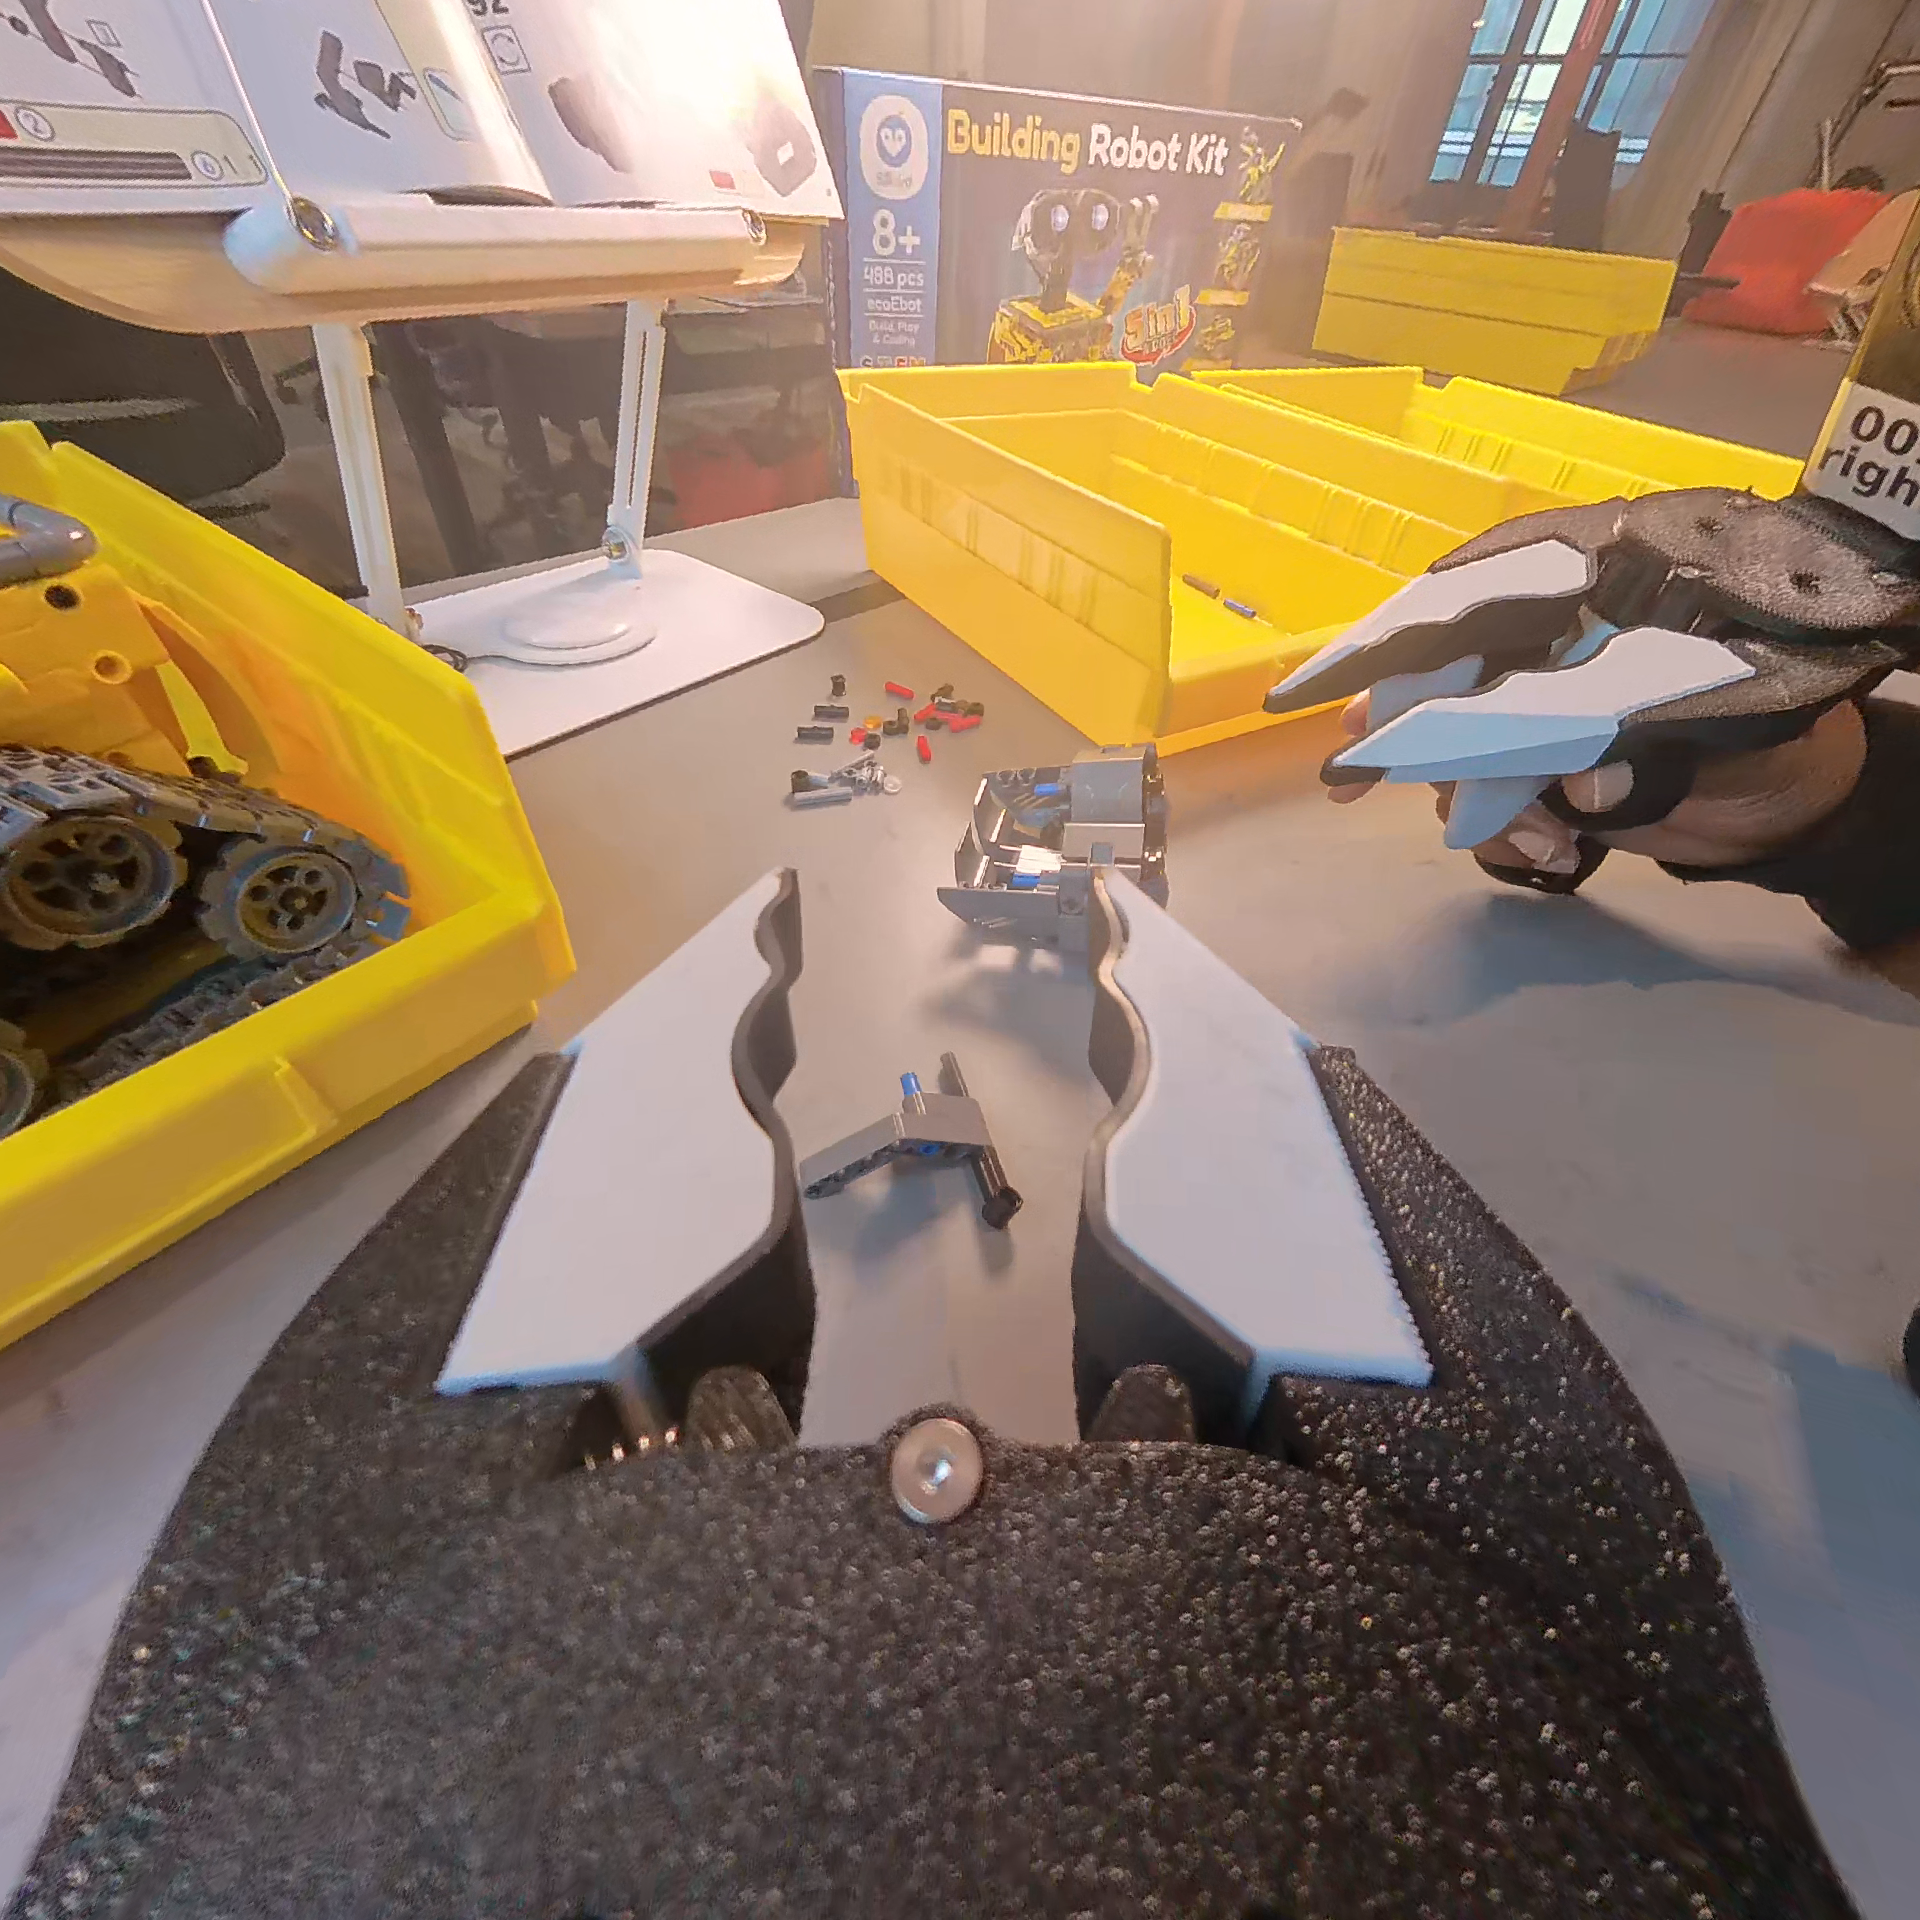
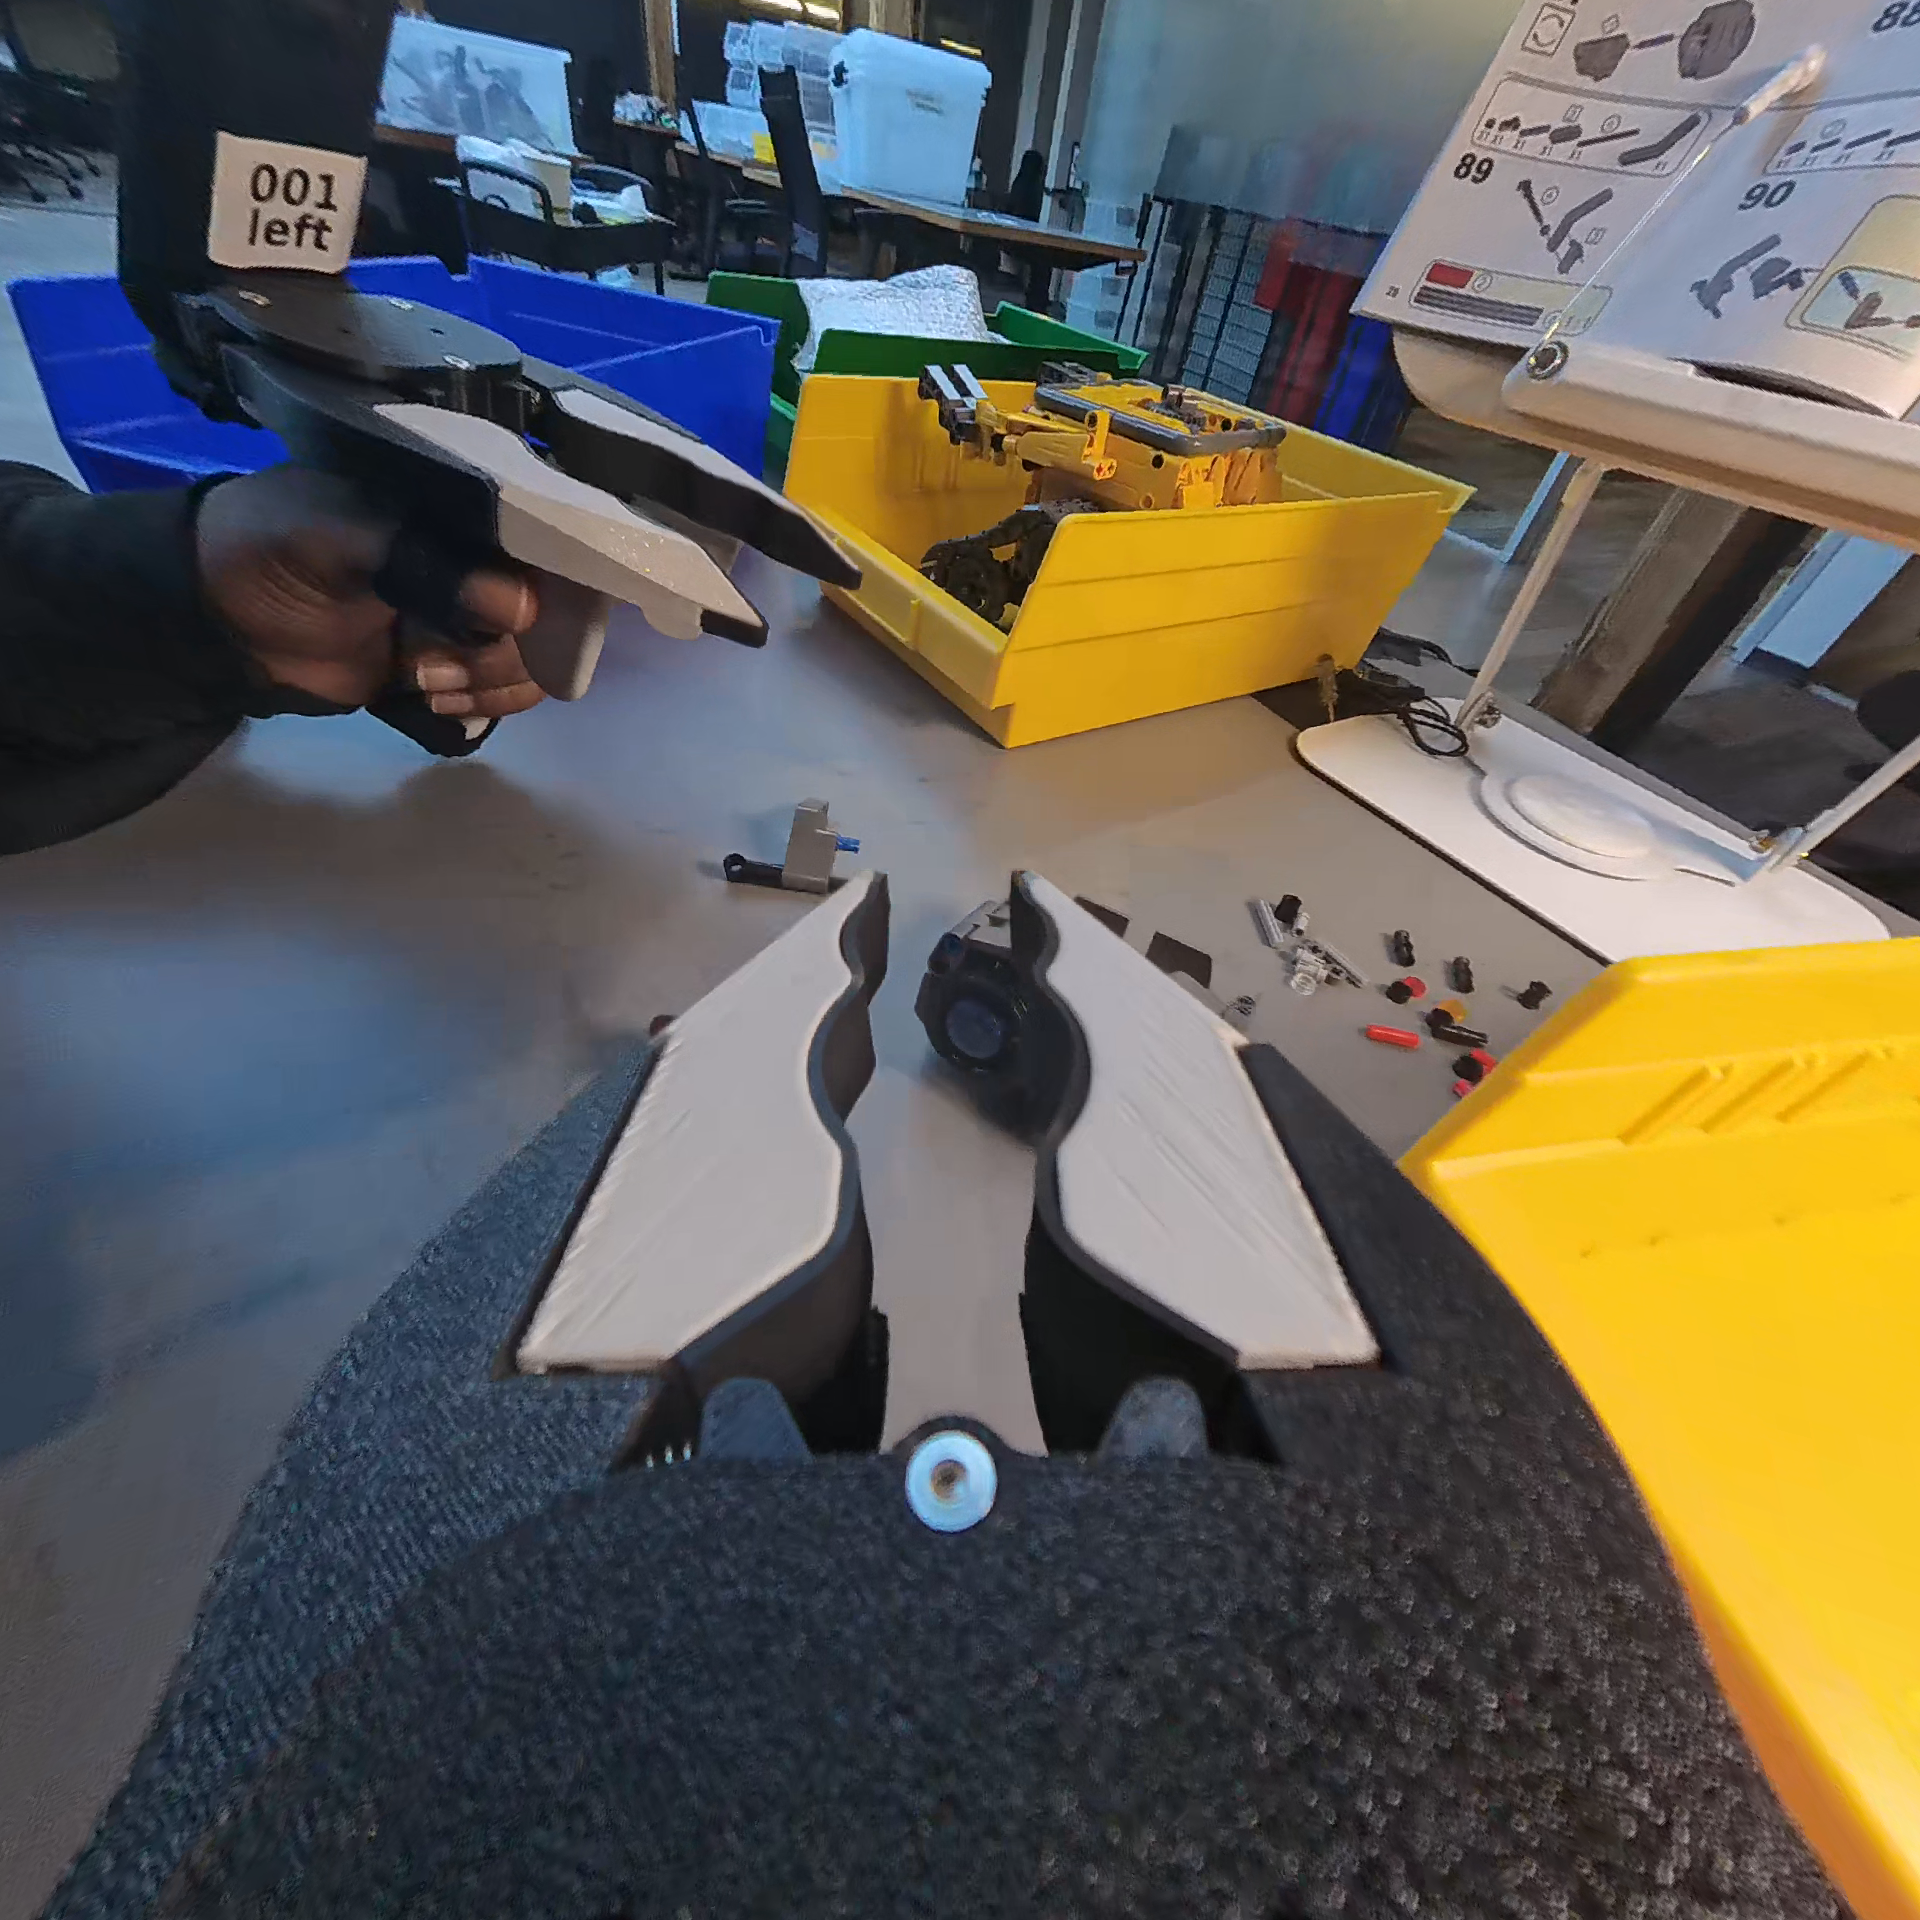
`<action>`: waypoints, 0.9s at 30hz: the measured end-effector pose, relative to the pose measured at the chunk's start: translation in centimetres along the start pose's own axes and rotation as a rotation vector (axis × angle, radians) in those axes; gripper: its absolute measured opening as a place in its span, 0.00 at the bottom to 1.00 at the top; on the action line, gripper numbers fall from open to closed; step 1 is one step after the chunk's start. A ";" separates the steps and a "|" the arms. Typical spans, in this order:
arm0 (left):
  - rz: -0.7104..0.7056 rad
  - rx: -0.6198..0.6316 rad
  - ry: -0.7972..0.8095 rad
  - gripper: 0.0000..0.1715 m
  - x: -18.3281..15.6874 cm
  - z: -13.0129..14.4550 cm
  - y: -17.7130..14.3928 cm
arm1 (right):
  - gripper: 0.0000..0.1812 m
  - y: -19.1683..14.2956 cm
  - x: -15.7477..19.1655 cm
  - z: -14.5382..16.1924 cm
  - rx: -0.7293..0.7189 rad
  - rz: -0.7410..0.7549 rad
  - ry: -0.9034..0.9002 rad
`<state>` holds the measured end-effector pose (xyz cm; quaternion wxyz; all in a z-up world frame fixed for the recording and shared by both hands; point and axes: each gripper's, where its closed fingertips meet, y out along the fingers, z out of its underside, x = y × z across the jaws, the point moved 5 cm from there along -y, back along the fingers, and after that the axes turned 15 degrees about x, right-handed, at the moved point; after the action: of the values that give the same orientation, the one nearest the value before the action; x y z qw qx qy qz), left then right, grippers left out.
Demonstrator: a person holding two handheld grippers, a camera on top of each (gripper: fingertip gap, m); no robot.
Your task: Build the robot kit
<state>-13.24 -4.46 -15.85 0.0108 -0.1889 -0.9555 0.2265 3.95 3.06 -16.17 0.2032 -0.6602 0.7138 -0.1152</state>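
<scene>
Left gripper point(image 1: 945, 883) jaws wide over grey bracket point(image 1: 914, 1138), right gripper point(image 2: 951, 883) jaws parted, half-hiding motor block point(image 2: 977, 1023)

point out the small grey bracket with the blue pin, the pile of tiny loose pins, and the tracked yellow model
small grey bracket point(image 1: 914, 1135), left wrist view, on its grey angled body
pile of tiny loose pins point(image 1: 883, 732), left wrist view, middle of the scatter
tracked yellow model point(image 2: 1122, 447), right wrist view, on its yellow upper body

Workshop-like office: parts bins point(image 1: 997, 488); desks point(image 2: 987, 223); storage tubs point(image 2: 909, 104)
</scene>
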 end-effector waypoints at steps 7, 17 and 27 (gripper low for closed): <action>0.012 0.224 0.048 0.37 0.6 1.9 1.1 | 0.12 1.0 0.8 1.4 0.133 -0.014 -0.062; 0.019 0.486 0.169 0.28 0.5 5.2 1.9 | 0.12 1.4 1.6 1.6 0.166 -0.023 -0.115; -0.004 0.461 0.202 0.30 1.4 4.7 2.5 | 0.12 1.7 2.0 1.7 0.184 -0.026 -0.139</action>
<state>-14.18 -3.84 -21.24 0.1494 -0.2011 -0.8731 0.4184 3.14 1.39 -18.71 0.3102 -0.6544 0.6759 -0.1368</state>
